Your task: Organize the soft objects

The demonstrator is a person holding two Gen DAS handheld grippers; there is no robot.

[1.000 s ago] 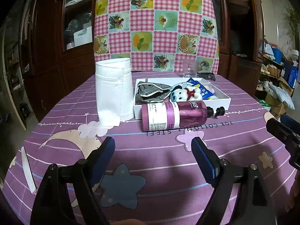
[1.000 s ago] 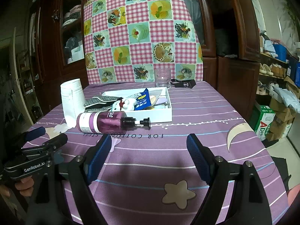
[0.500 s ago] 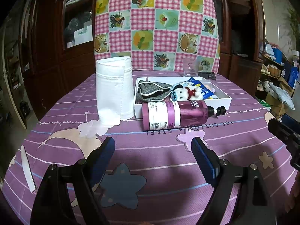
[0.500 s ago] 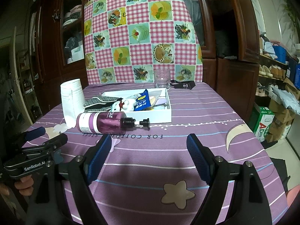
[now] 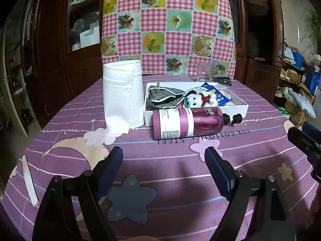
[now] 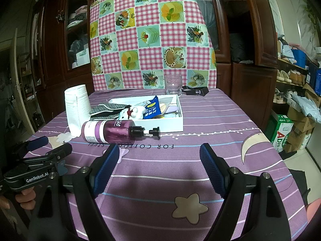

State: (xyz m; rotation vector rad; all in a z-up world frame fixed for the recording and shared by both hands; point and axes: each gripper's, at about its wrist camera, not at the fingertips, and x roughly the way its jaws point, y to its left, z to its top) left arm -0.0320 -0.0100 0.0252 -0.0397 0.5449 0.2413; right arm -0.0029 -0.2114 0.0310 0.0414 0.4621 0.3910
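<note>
Poised above the purple-clothed counter [image 5: 160, 166], jaws apart and empty: left gripper [image 5: 163, 167] and right gripper [image 6: 158, 167], both well short of the goods. Ahead, a white tray [image 5: 239, 108] already holding a grey plaid cloth [image 5: 163, 99], a small plush toy [image 5: 198, 100] and a blue packet [image 5: 217, 96]. Lying on its side against the tray's near wall, a purple pump bottle [image 5: 188, 122]; just left of it, upright, a rolled white cloth [image 5: 122, 94]. Seemingly the approach stage, nothing yet grasped. Likely next: reaching forward past the bottle and closing gently on the white roll without toppling it.
</note>
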